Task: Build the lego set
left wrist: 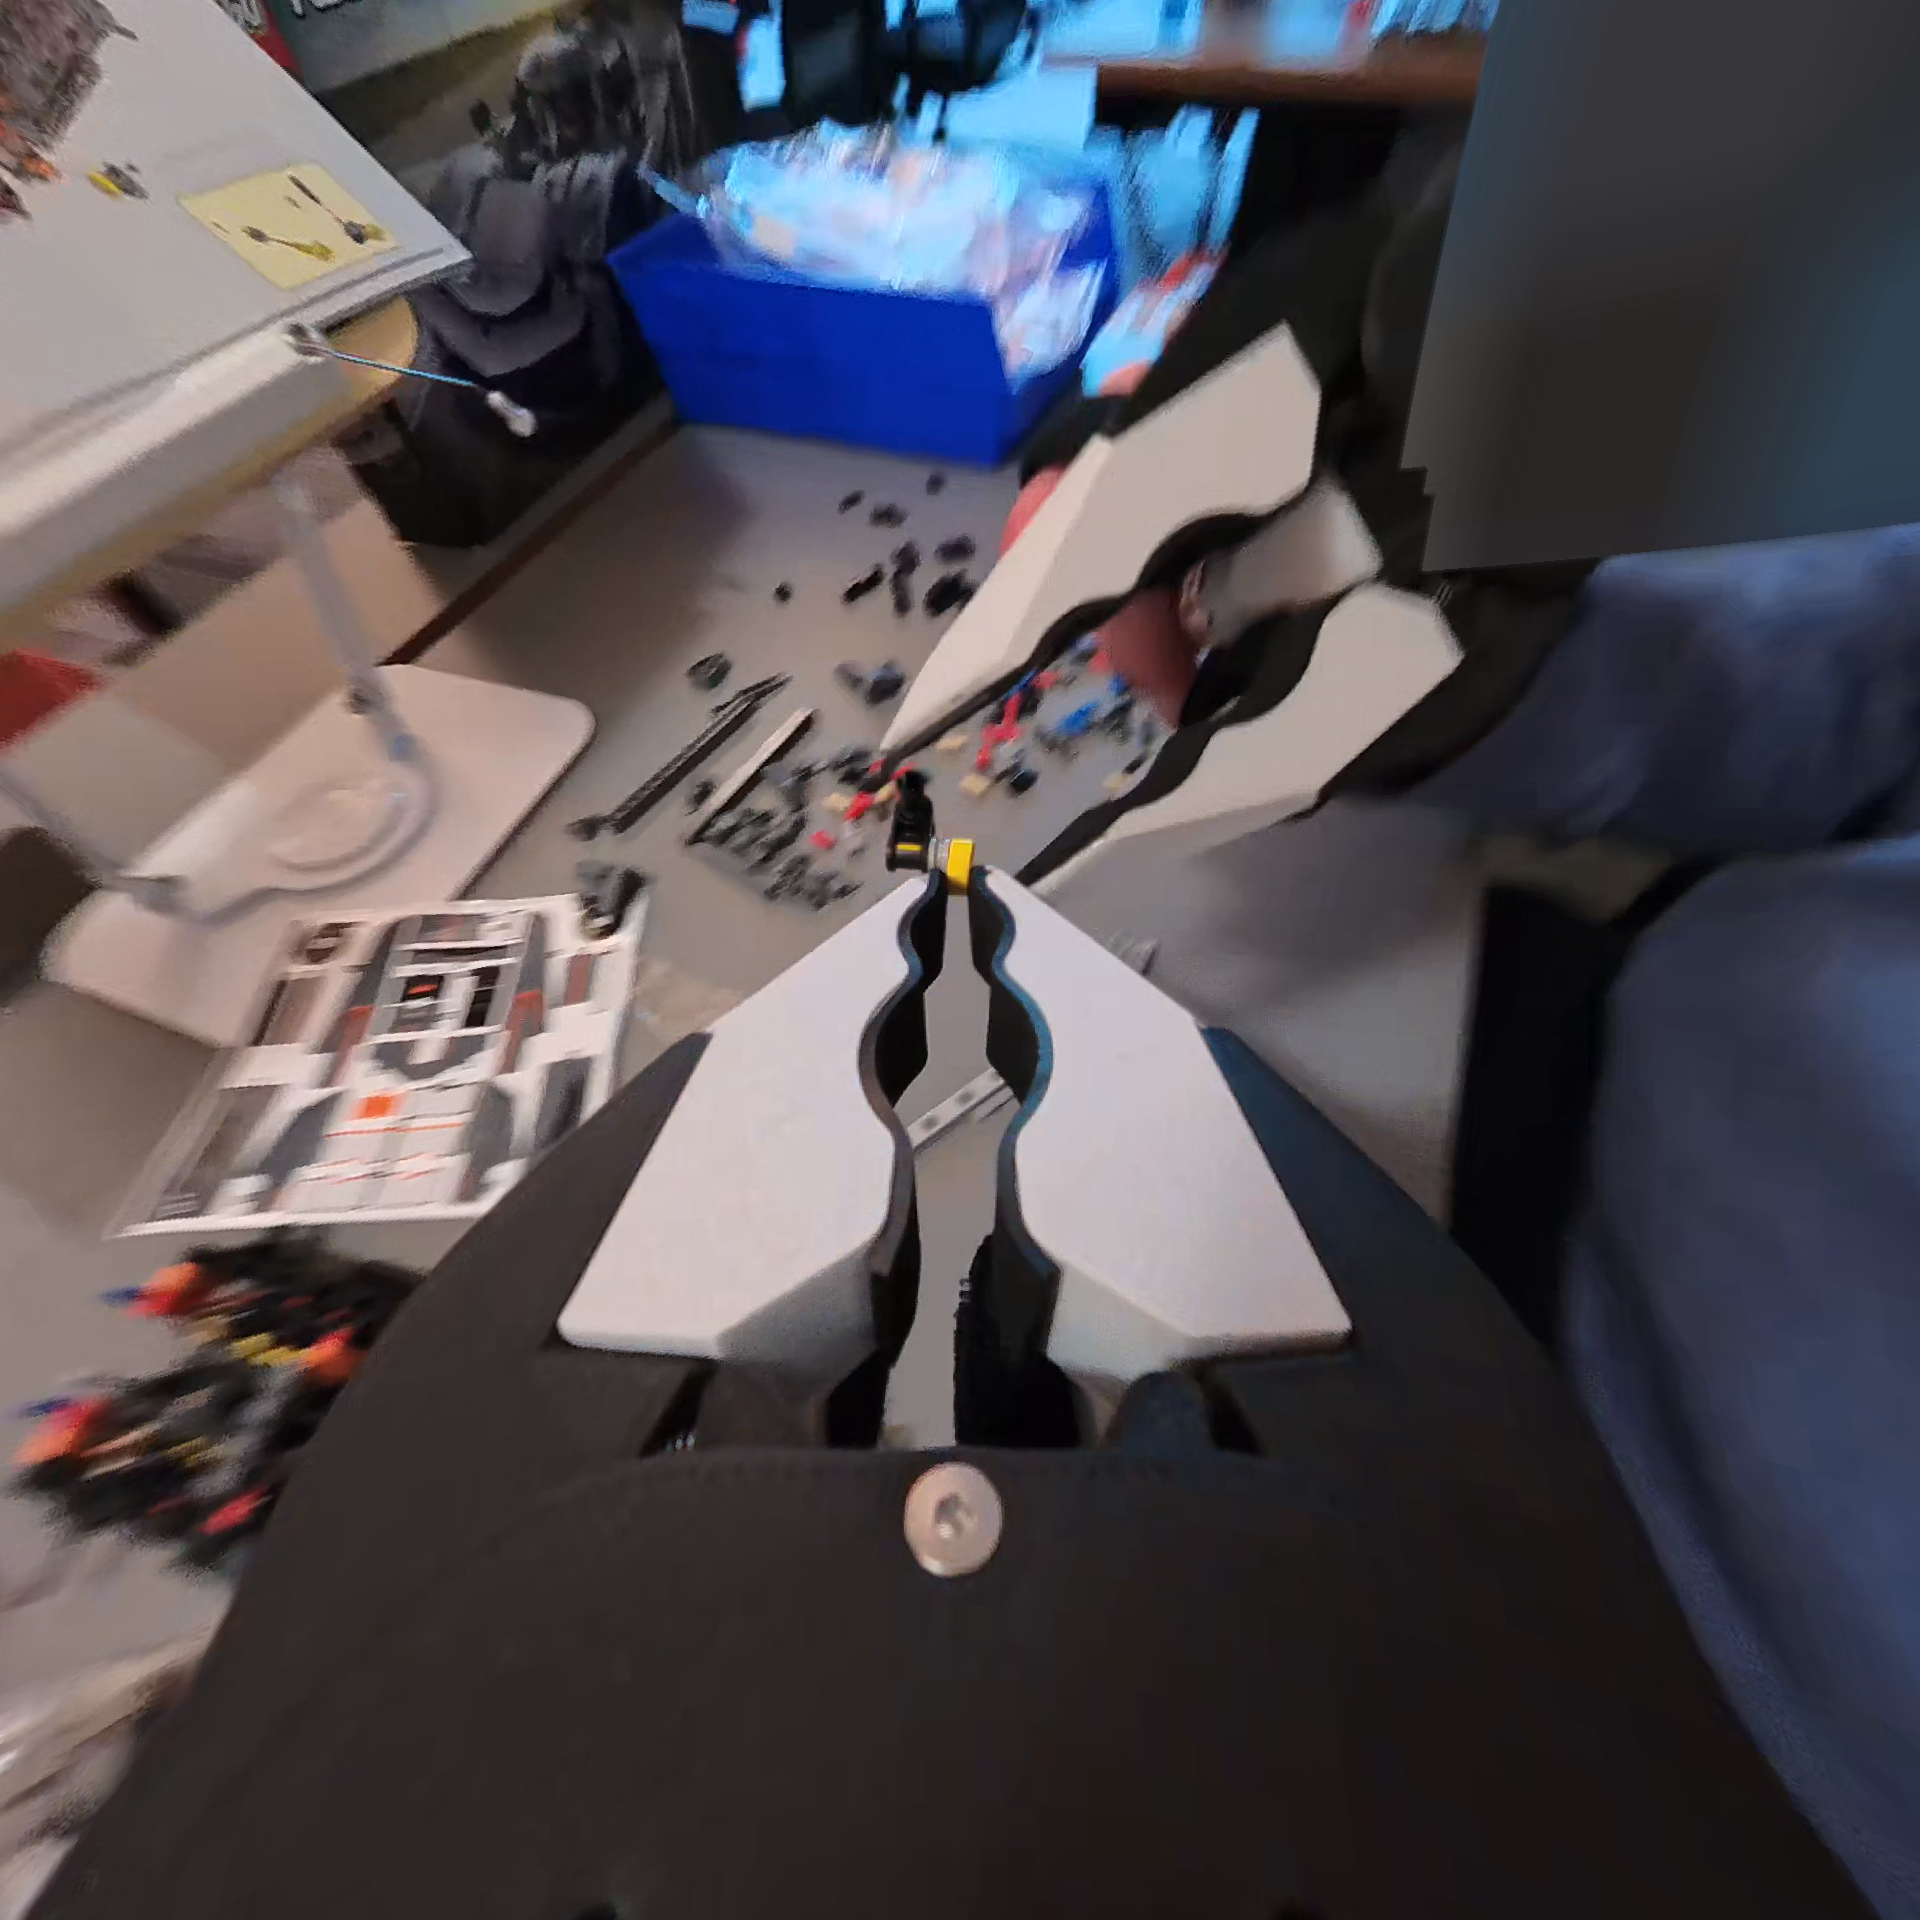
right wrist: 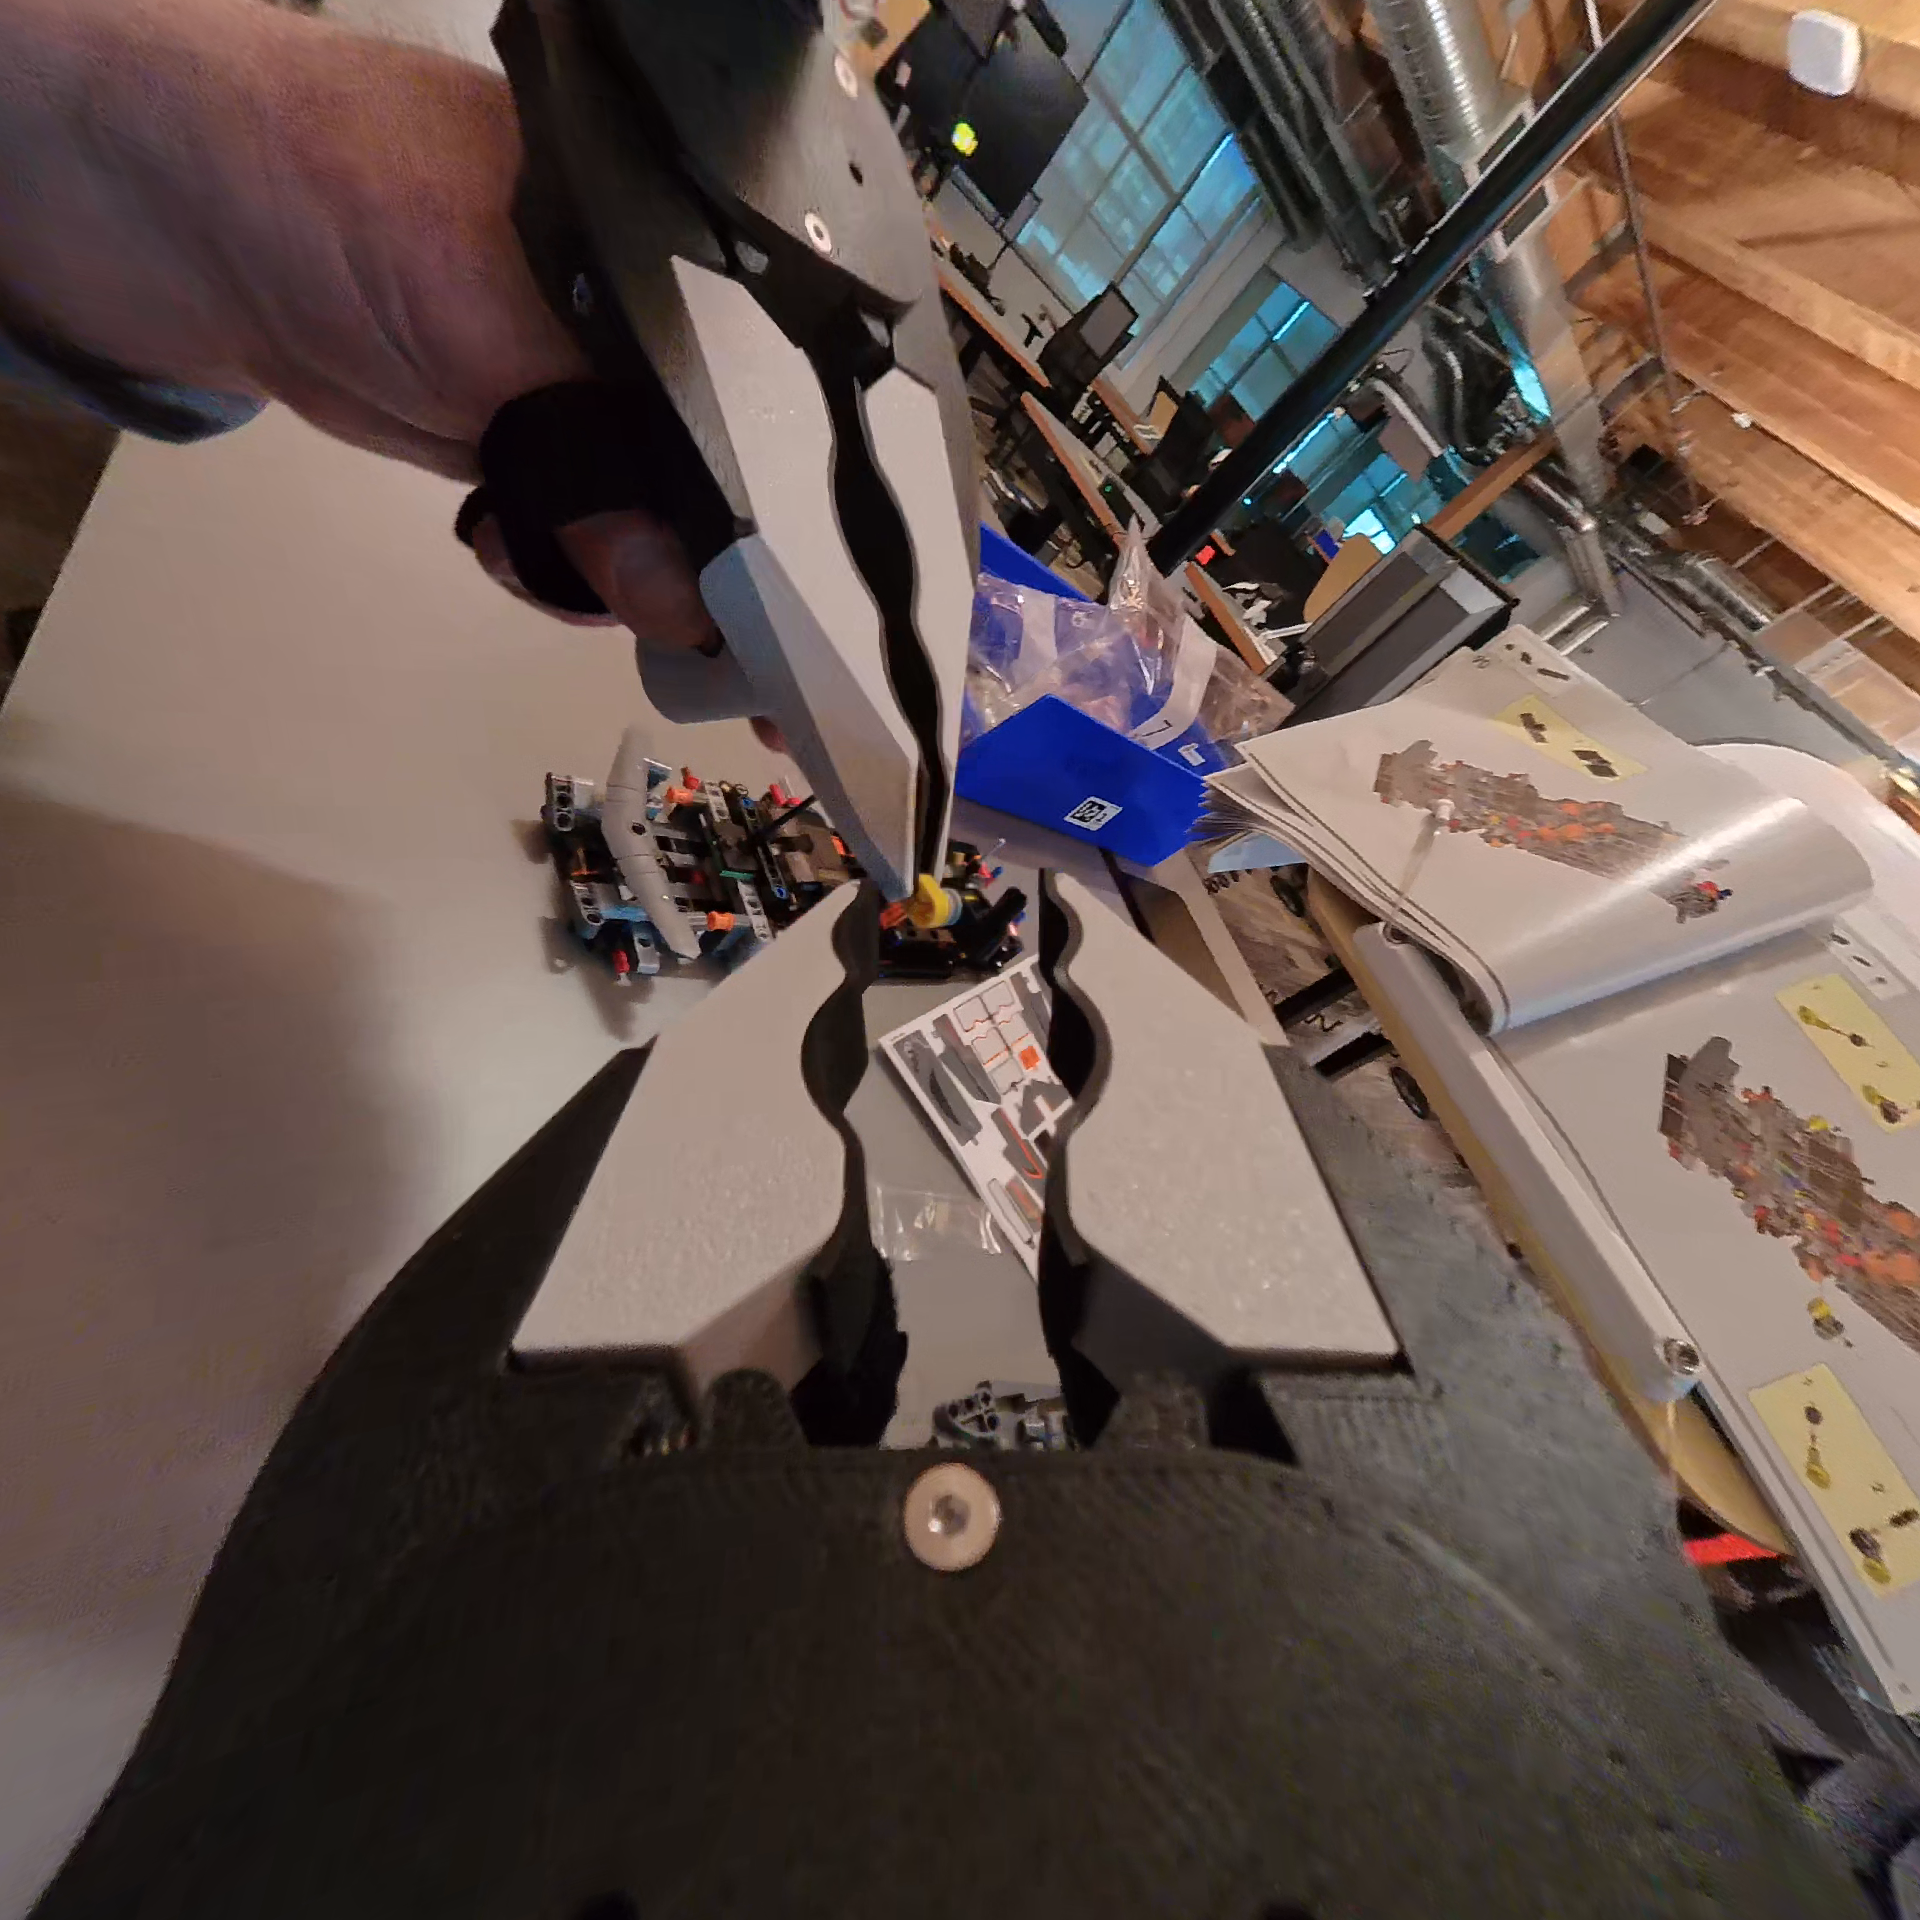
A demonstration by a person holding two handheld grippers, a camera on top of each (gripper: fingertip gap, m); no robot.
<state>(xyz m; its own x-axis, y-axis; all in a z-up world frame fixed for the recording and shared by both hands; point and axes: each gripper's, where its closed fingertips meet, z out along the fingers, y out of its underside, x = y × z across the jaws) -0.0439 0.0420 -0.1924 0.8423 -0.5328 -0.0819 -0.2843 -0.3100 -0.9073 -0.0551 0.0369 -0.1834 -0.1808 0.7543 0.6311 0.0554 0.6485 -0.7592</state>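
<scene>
My left gripper (left wrist: 956,885) is shut on a small yellow Lego piece (left wrist: 959,858) at its fingertips. A little black and yellow part (left wrist: 907,836) sticks out to the left of it. In the right wrist view the left gripper (right wrist: 920,878) comes down from the top with the yellow piece (right wrist: 928,896). My right gripper (right wrist: 948,888) is open and empty, its fingertips on either side of that piece. It also shows in the left wrist view (left wrist: 966,805). The partly built model (right wrist: 675,862) sits on the grey table beyond.
Loose Lego pieces (left wrist: 831,748) lie scattered on the table. A sticker sheet (right wrist: 997,1081) lies near the model. A blue bin (right wrist: 1070,769) holds plastic bags. An open instruction booklet (right wrist: 1558,831) rests on a stand. A person's blue-clad leg (left wrist: 1745,1039) is at the right. The tips of both grippers are at nearly the same place.
</scene>
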